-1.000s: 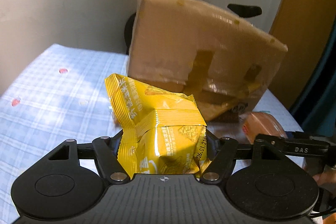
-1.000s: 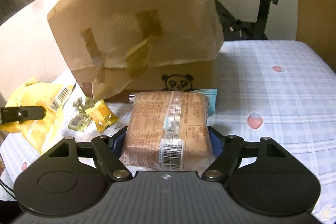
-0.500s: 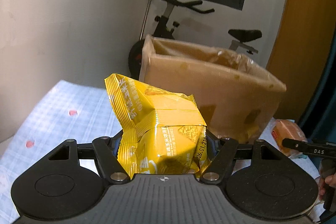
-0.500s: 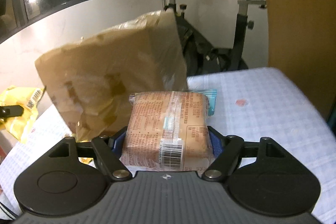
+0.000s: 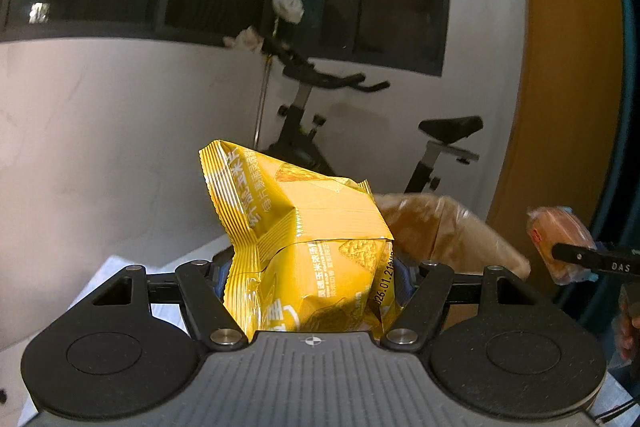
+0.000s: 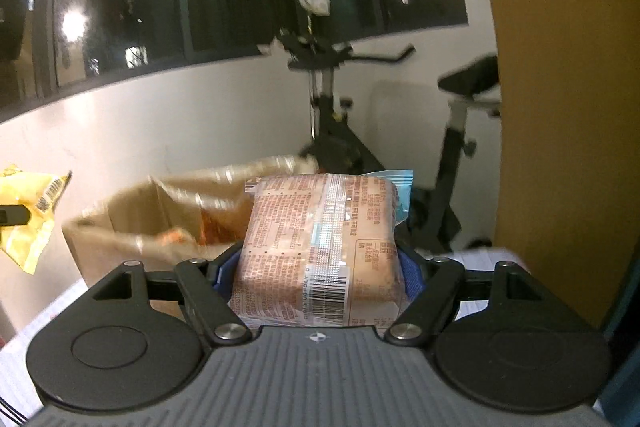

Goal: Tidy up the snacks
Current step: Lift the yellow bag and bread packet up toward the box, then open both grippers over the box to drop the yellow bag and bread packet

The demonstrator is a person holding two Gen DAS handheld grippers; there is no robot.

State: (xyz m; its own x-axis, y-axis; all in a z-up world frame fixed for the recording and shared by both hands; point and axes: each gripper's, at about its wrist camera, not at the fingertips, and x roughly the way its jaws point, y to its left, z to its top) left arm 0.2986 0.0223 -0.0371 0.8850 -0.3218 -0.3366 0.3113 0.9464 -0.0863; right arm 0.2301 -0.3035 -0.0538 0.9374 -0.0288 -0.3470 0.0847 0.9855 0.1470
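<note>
My left gripper (image 5: 312, 279) is shut on a yellow snack bag (image 5: 304, 239) and holds it high above the table. My right gripper (image 6: 320, 267) is shut on a clear-wrapped brown bread pack (image 6: 320, 243), also raised. The open cardboard box (image 5: 448, 227) stands just beyond and below both; it also shows in the right wrist view (image 6: 160, 223), blurred. The bread pack (image 5: 560, 243) shows at the right of the left wrist view, and the yellow bag (image 6: 28, 215) at the left of the right wrist view.
An exercise bike (image 5: 320, 99) stands against the white wall behind the box. A yellow-brown door panel (image 6: 560, 107) is on the right. A strip of the checked tablecloth (image 6: 24, 347) shows low at the left.
Both grippers have risen with their snacks. The box, first seen side-on at table level, now sits lower in view with its open top showing.
</note>
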